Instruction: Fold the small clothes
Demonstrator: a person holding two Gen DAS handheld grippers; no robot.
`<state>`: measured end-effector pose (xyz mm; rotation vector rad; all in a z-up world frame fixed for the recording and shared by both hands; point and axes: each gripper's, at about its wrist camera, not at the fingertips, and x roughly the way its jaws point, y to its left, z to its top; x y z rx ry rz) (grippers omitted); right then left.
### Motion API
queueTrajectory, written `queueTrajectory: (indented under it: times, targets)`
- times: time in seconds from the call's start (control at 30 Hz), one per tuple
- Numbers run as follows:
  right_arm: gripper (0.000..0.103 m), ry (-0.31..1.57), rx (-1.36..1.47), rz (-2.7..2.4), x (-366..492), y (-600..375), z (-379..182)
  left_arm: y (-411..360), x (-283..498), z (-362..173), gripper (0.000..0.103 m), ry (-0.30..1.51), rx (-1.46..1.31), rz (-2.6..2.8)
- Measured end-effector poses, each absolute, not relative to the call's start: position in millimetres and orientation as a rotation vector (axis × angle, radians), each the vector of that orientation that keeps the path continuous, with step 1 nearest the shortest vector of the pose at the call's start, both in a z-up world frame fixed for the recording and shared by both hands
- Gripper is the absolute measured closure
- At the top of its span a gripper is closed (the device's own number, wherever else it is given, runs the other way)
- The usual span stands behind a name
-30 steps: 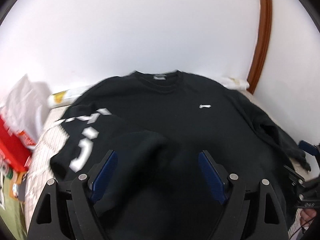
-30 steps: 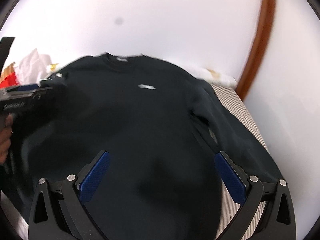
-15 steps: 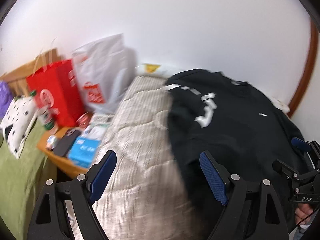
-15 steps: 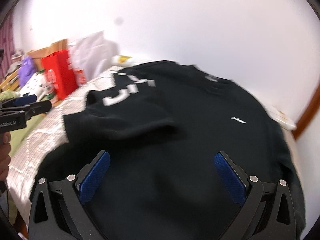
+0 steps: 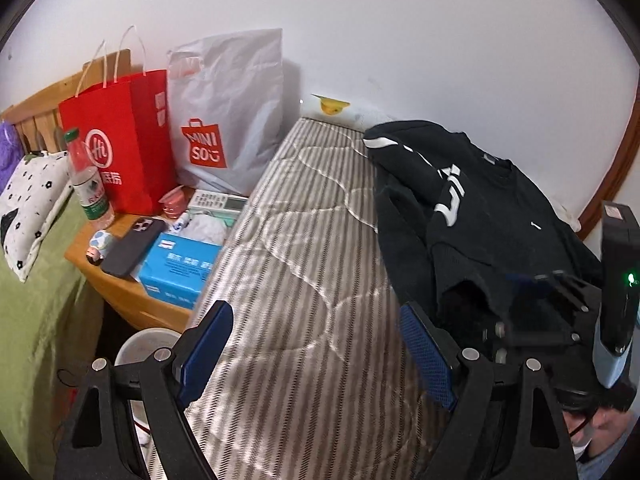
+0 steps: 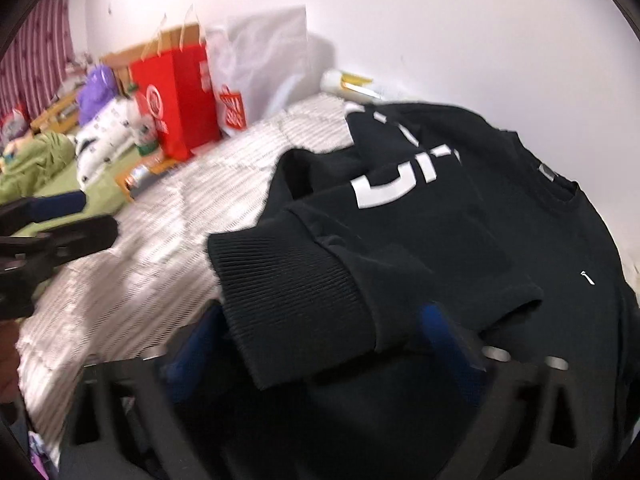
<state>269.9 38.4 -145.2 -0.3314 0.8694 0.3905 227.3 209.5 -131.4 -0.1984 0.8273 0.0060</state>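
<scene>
The black sweatshirt (image 5: 492, 216) is lying on the striped mattress (image 5: 304, 264), and since half a second ago its ribbed cuff (image 6: 296, 300) has come to be draping between the right claw's (image 6: 320, 340) blue pads, which are standing apart around it (whether they are pressing it, I cannot tell). The sleeve is folding across the chest, white lettering up. The left claw (image 5: 316, 352) is hanging spread over bare mattress, having swung further away; the red bag (image 5: 120, 144) and white bag (image 5: 224, 112) are standing closed-looking beside the bed.
</scene>
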Motion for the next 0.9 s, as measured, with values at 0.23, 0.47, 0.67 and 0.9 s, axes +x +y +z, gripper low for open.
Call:
queueTrajectory:
  times: [0.23, 0.47, 0.67, 0.9]
  targets:
    - [0.085, 0.779, -0.174, 0.437, 268, -11, -106, 186, 243, -128, 0.019, 0.834, -0.177, -0.038]
    - [0.095, 0.661, -0.058, 0.364, 277, -82, -60, 149, 269, -139, 0.019, 0.895, -0.221, -0.132]
    - [0.096, 0.599, -0.013, 0.249, 290, -143, -34, 123, 276, -161, 0.025, 0.965, -0.132, -0.088]
    - [0.096, 0.54, 0.074, 0.084, 303, -227, -34, 138, 269, -168, 0.089, 0.983, -0.156, -0.063]
